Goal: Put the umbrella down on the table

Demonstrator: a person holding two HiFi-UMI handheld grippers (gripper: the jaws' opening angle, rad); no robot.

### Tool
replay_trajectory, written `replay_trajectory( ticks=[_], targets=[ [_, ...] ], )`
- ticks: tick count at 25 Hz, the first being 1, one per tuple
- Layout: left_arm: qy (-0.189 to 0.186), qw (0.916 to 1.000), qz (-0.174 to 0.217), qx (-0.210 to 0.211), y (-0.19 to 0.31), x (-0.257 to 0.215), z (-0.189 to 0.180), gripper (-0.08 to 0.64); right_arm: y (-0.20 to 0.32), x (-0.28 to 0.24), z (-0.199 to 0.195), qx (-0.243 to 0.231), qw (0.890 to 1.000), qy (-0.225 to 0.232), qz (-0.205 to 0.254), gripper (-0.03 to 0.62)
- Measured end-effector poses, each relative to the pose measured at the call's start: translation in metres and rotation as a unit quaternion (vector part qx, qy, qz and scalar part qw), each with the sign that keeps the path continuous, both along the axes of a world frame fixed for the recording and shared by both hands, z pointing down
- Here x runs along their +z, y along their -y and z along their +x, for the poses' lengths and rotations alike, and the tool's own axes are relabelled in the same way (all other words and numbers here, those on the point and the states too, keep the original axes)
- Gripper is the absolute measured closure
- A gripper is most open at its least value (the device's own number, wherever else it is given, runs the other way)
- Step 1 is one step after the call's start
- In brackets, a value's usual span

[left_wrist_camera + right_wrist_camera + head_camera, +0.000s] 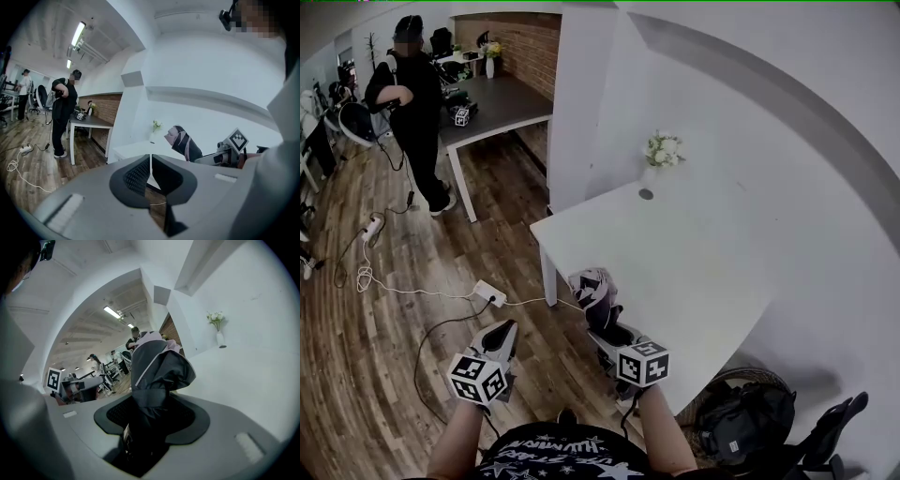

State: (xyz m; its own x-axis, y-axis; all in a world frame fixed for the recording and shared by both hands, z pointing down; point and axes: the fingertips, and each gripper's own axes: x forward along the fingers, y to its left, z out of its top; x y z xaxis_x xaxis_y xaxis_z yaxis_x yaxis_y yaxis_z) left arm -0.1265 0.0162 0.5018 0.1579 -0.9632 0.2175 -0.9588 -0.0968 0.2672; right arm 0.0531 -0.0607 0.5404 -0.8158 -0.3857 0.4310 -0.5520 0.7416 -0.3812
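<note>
The right gripper (607, 324), low in the middle of the head view, has its jaws clamped on the lower part of the folded umbrella (592, 289). In the right gripper view the dark fabric with pale trim fills the gap between the pads and rises up the middle of the frame. The umbrella is held in the air at the near left edge of the white table (694, 272), not lying on it.

The left gripper (501, 332), lower left of the head view, is over the wood floor (384, 356). Its jaws are closed together with nothing between them.

At the far side of the table, upper middle, a small white vase (219, 339) holds pale flowers (215, 318). At lower right, a round basket (724, 377) seems to hold a black bag (745, 422).

At upper left a person (417, 103) stands beside a dark table (506, 101). A power strip (490, 292) lies on the floor.
</note>
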Motion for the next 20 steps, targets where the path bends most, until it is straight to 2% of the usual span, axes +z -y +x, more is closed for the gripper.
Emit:
replay_trajectory(
  ticks=[5, 15, 20],
  targets=[
    [-0.005, 1.0, 0.0, 0.0, 0.023, 0.0, 0.005, 0.543, 0.018, 0.004, 0.01, -0.007, 1.0, -0.009, -0.001, 0.354],
    [-0.004, 0.9997, -0.006, 0.023, 0.053, 0.008, 0.005, 0.543, 0.028, 0.018, 0.017, 0.01, 1.0, -0.019, -0.013, 0.353],
    [-0.006, 0.9989, -0.013, 0.045, 0.104, 0.019, 0.008, 0.543, 0.069, 0.031, 0.017, 0.023, 0.999, -0.034, -0.023, 0.353]
  ],
)
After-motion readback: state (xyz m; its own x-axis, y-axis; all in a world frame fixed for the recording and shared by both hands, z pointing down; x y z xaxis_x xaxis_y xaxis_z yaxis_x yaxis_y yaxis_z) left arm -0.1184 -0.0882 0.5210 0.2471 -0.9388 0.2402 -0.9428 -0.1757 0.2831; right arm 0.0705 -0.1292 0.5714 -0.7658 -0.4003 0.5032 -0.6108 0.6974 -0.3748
